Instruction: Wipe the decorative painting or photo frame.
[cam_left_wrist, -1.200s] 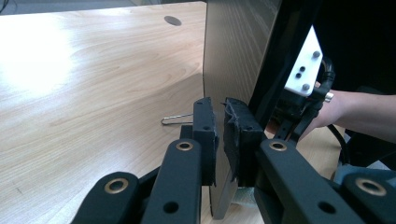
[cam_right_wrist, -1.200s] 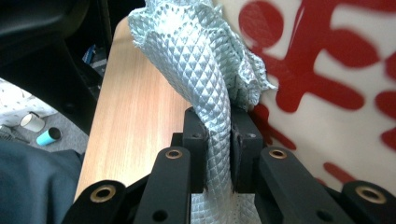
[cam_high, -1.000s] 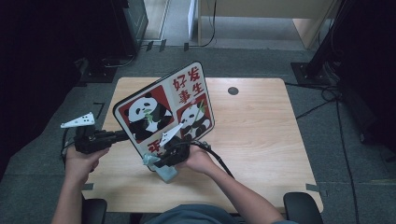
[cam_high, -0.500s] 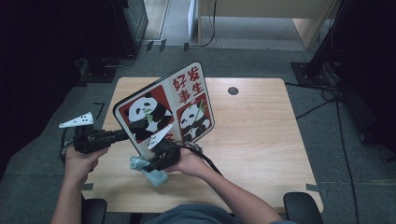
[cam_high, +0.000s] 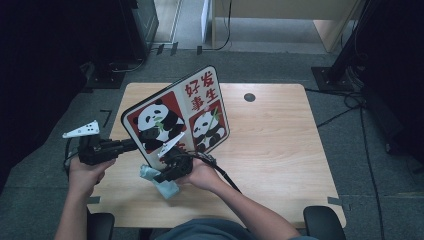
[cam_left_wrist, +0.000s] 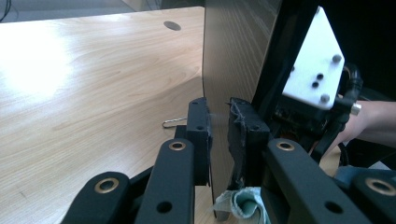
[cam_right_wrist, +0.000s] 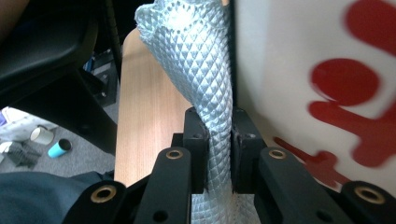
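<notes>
Right now we are holding the panda board tilted up on edge over the near left part of the wooden counter, its printed face turned toward us. Our left gripper is clamping the board's left edge, and in the left gripper view its fingers are pressing on the thin panel from both sides, having just been easing a little. Our right gripper is squeezing a pale blue cloth just beside the board's lower corner; in the right gripper view the woven cloth is bunching up between the closed fingers.
</notes>
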